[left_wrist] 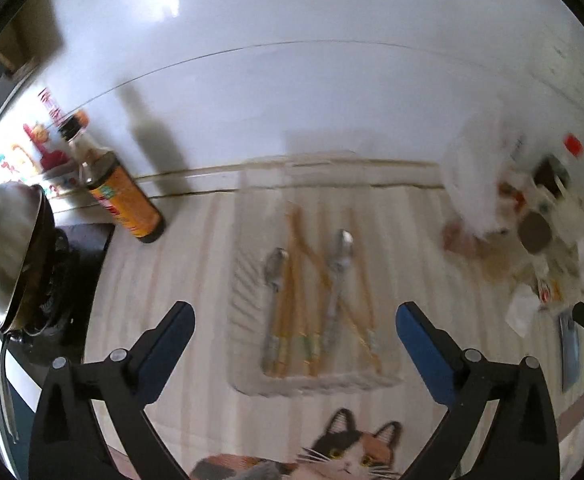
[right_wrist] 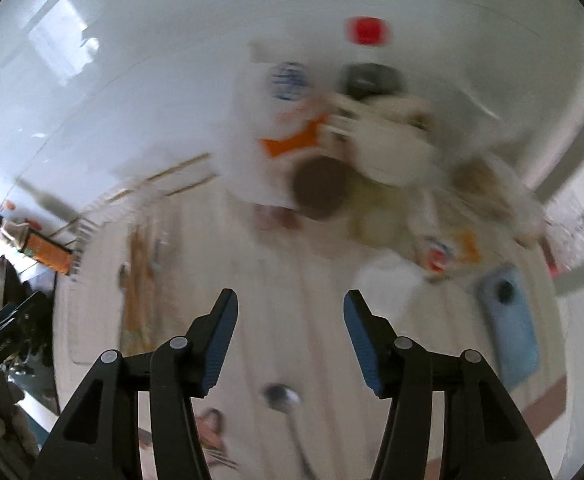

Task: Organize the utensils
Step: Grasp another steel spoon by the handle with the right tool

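Left gripper (left_wrist: 295, 322) jaws spread wide, empty, over the tray (left_wrist: 251, 376) holding spoons and chopsticks (left_wrist: 298, 280). Right gripper (right_wrist: 289, 330) jaws parted, empty; a loose spoon (right_wrist: 281, 398) lies at 6 o'clock below them. Risk: heavy blur suggests fast motion, so a grab could miss or skid the spoon.

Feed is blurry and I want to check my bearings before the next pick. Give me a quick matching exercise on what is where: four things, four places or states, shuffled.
Things:
1. sauce bottle
2. chopsticks
3. loose spoon
4. left gripper

Places or states:
A. alone on the mat, just below the right gripper
B. open, nothing between its fingers
C. inside the clear tray, with two spoons
D. at the wall, beside the steel pot

Pairs: 1-D, 2-C, 3-A, 4-B
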`<action>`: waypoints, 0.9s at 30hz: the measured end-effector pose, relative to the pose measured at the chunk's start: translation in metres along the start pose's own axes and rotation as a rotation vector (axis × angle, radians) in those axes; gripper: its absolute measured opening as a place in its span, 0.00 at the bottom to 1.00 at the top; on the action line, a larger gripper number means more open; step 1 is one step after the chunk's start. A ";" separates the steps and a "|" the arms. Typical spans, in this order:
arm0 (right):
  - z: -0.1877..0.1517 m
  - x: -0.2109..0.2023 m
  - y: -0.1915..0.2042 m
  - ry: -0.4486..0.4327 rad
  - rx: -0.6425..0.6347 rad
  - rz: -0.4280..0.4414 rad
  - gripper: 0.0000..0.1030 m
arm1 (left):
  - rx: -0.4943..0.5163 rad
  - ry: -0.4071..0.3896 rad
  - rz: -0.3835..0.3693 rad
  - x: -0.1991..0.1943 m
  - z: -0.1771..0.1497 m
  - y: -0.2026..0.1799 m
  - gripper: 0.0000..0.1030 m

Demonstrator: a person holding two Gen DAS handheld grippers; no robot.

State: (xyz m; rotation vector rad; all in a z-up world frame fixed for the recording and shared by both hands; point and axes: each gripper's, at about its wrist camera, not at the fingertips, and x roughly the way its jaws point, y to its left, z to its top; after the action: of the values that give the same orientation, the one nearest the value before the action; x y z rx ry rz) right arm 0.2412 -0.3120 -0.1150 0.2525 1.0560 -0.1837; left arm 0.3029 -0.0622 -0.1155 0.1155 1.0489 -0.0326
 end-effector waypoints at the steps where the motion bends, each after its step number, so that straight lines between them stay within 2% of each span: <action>1: -0.005 -0.002 -0.013 0.002 0.012 -0.016 0.56 | 0.012 0.003 0.003 -0.002 -0.004 -0.010 1.00; 5: -0.025 0.000 -0.054 0.034 0.048 -0.068 0.56 | 0.054 0.032 -0.021 -0.007 -0.021 -0.048 1.00; 11: -0.075 0.031 -0.108 0.166 0.119 -0.119 0.56 | 0.105 0.167 -0.052 0.019 -0.062 -0.094 1.00; 16: -0.119 0.069 -0.116 0.275 0.114 -0.107 0.56 | 0.157 0.260 -0.022 0.045 -0.096 -0.115 1.00; 19: -0.132 0.087 -0.107 0.299 0.081 -0.114 0.55 | 0.154 0.297 -0.017 0.053 -0.107 -0.119 0.99; 21: -0.137 0.095 -0.099 0.294 0.031 -0.150 0.40 | 0.146 0.316 -0.031 0.056 -0.112 -0.124 0.99; 23: -0.139 0.096 -0.087 0.252 -0.039 -0.217 0.18 | 0.135 0.347 -0.067 0.061 -0.119 -0.132 0.99; 24: -0.139 0.096 -0.084 0.241 -0.058 -0.216 0.07 | 0.127 0.363 -0.087 0.064 -0.121 -0.137 0.99; 27: -0.142 0.095 -0.085 0.232 -0.064 -0.217 0.06 | 0.115 0.399 -0.155 0.073 -0.127 -0.154 0.94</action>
State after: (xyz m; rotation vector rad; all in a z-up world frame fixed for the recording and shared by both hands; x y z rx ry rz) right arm 0.1456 -0.3545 -0.2741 0.1016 1.3177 -0.3205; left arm 0.2169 -0.1994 -0.2543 0.1484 1.4539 -0.2172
